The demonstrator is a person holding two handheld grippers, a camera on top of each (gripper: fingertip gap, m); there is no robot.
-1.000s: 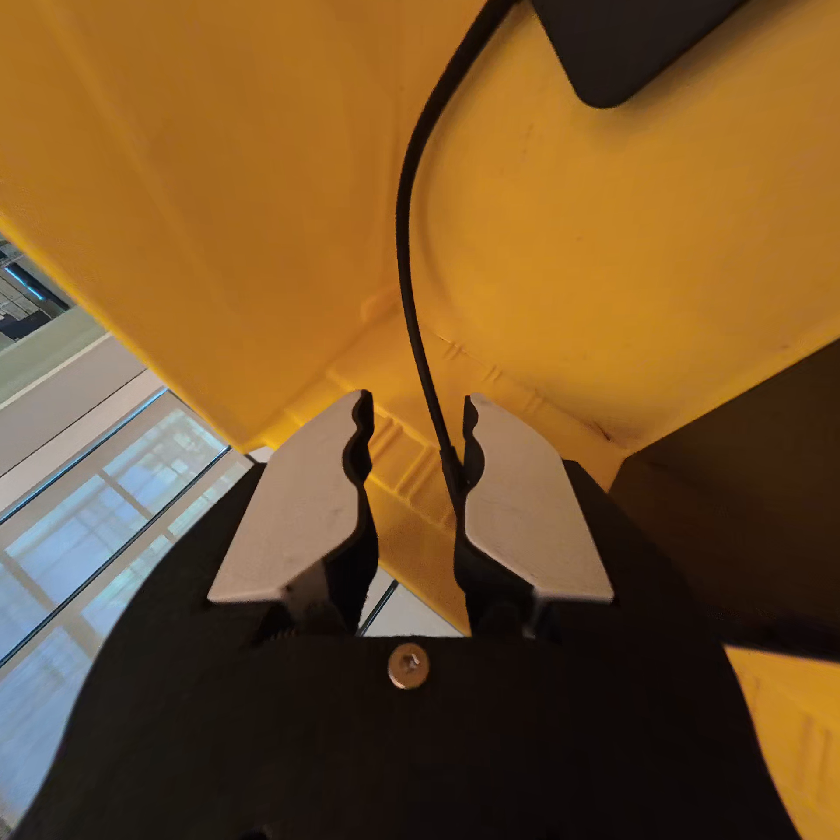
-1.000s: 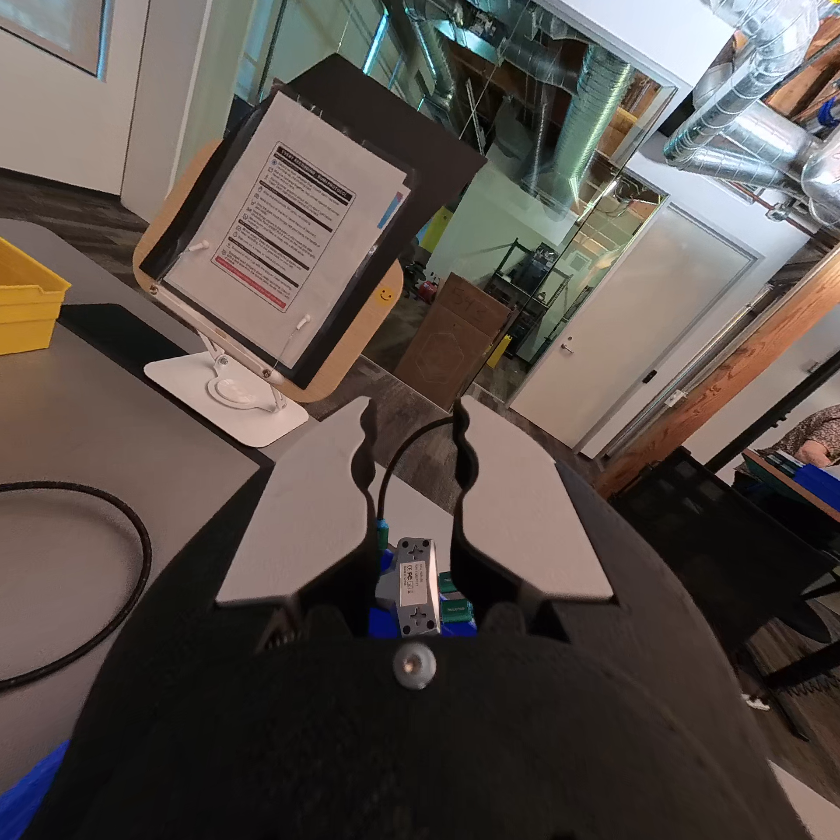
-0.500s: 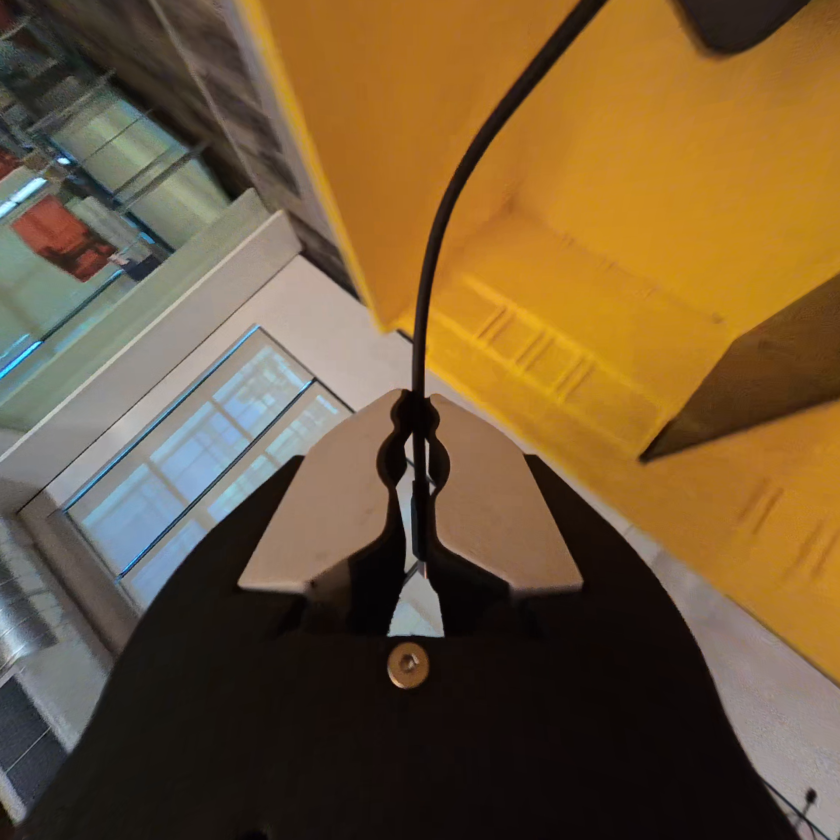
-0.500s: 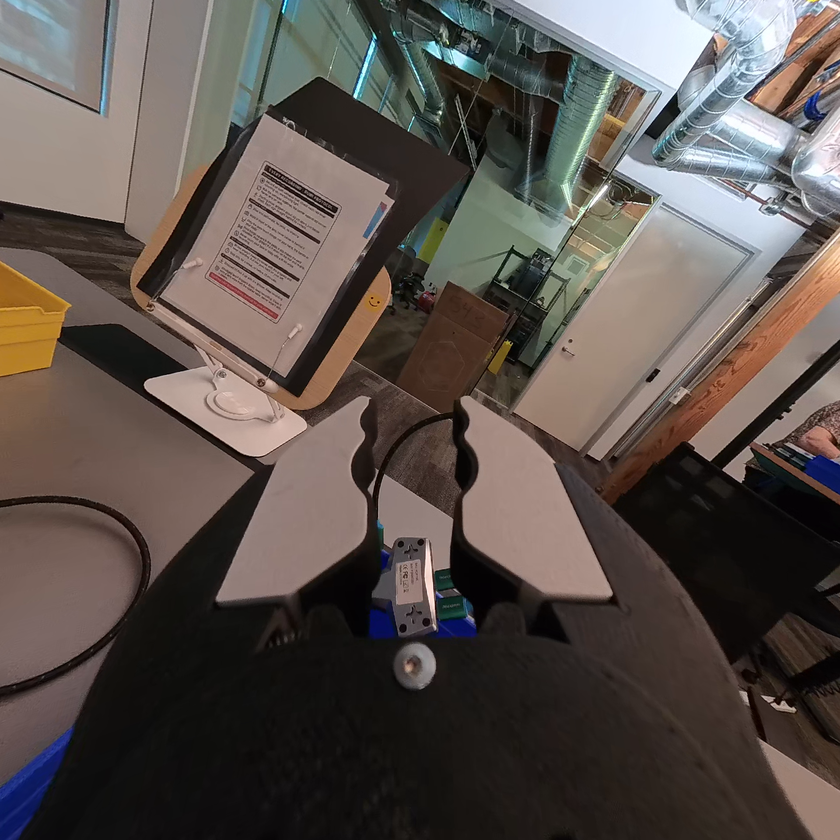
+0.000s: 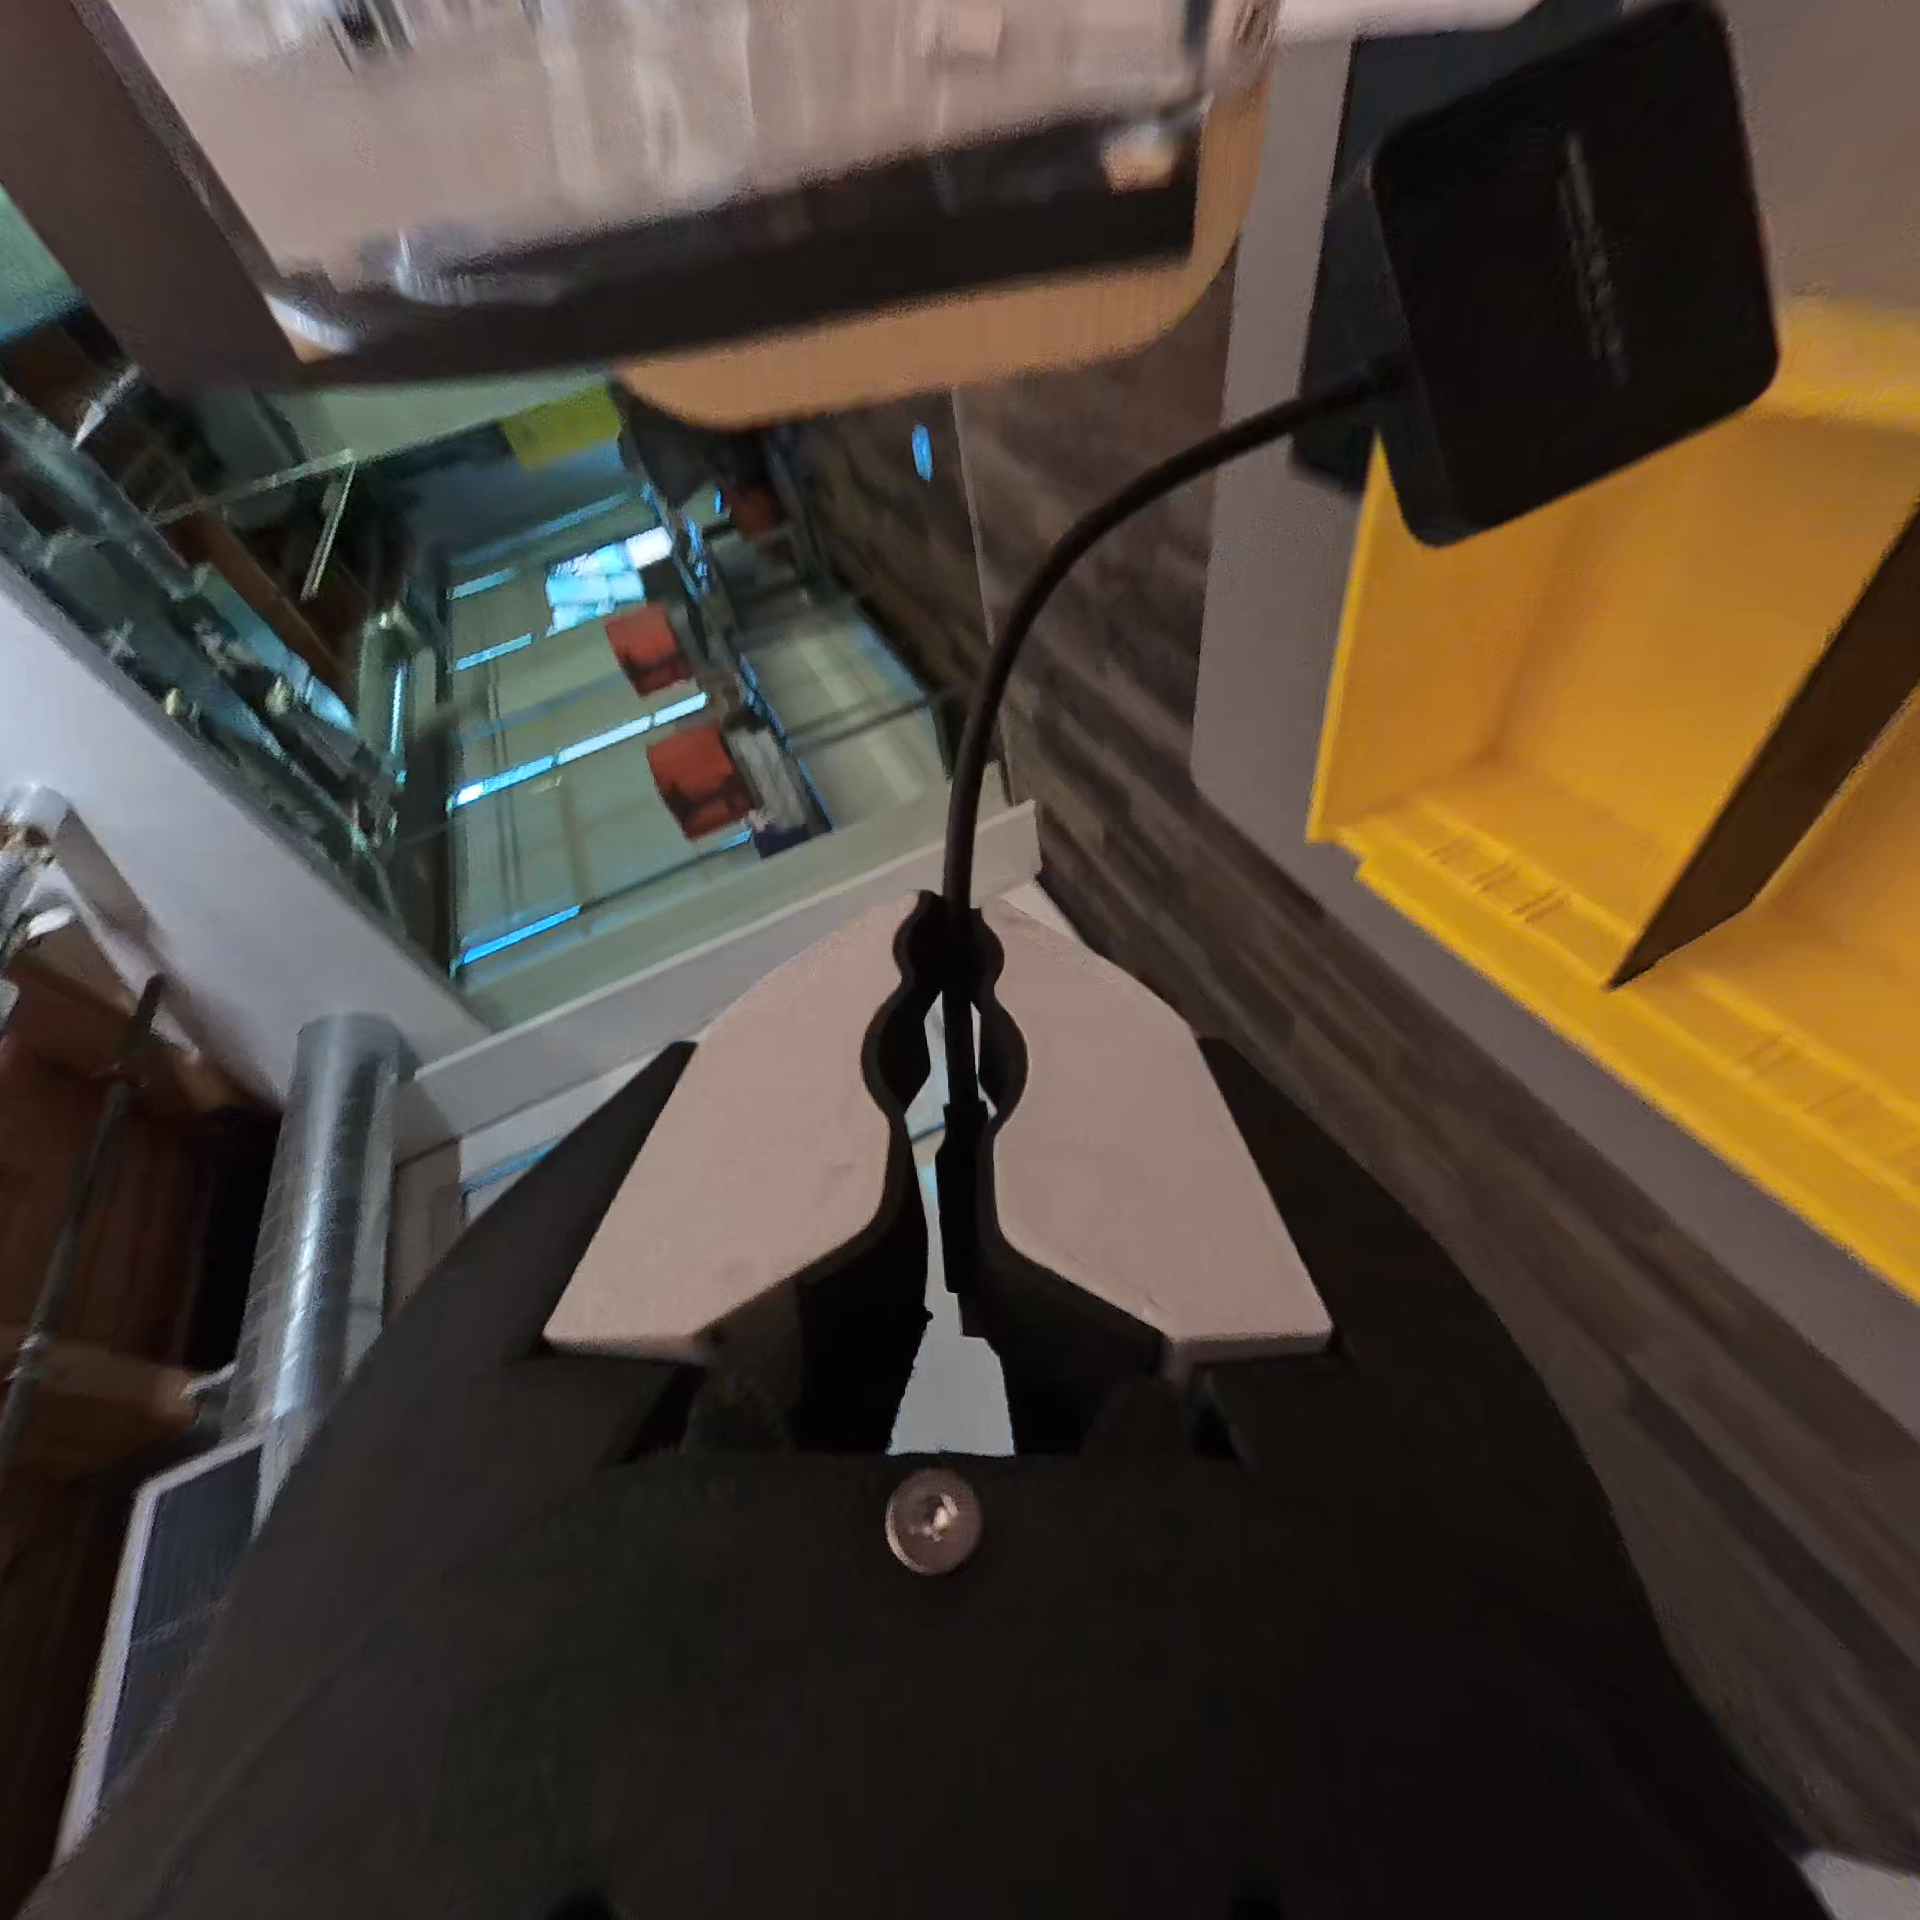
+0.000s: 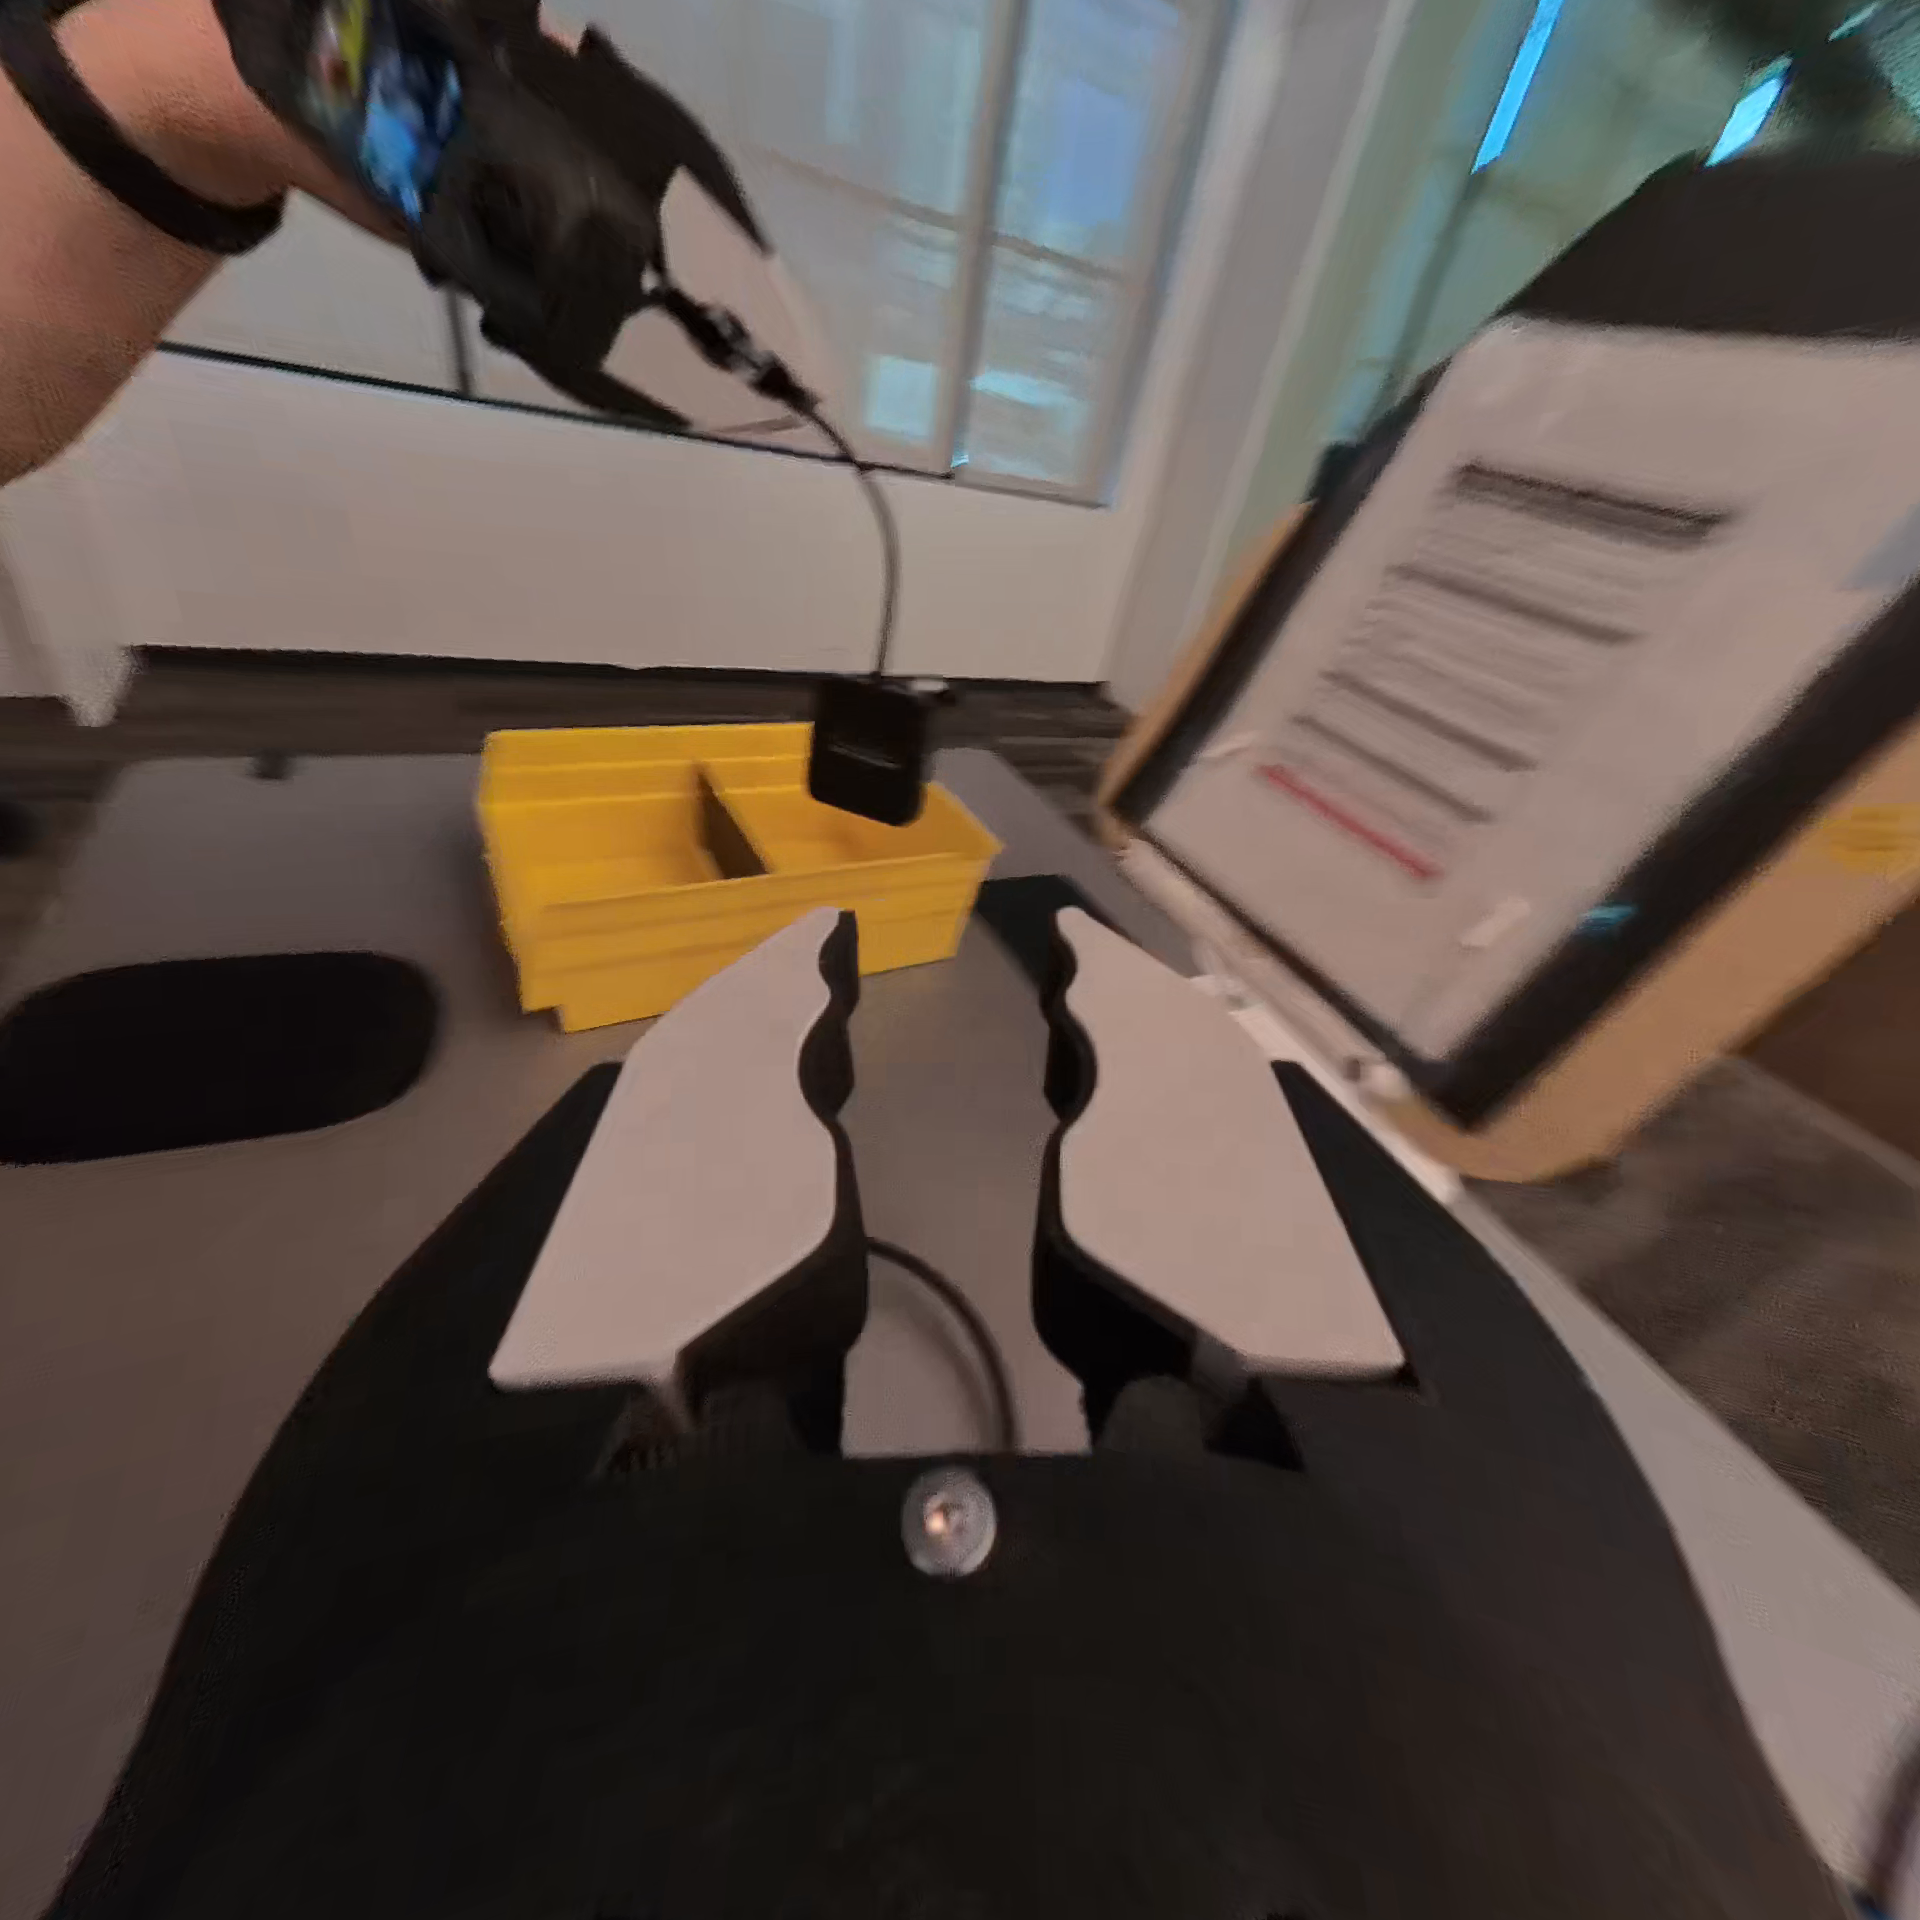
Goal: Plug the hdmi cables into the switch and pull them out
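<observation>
My left gripper (image 5: pixel 951 961) pinches the thin black cable (image 5: pixel 987 665), the switch (image 6: pixel 868 750) dangling over the seemingly empty yellow bin (image 6: pixel 727 894); my right gripper (image 6: pixel 948 940) gapes, holding nothing

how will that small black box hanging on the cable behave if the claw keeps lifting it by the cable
The black box hangs off the thin cable above the yellow bin, so it will probably swing. The cable curves without kinking, so it seems springy. The left claw pinches only cable, so slipping is possible.

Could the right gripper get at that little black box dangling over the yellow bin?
Probably yes. The right gripper is open and empty, and the box hangs in the air above the bin with nothing between them.
</observation>
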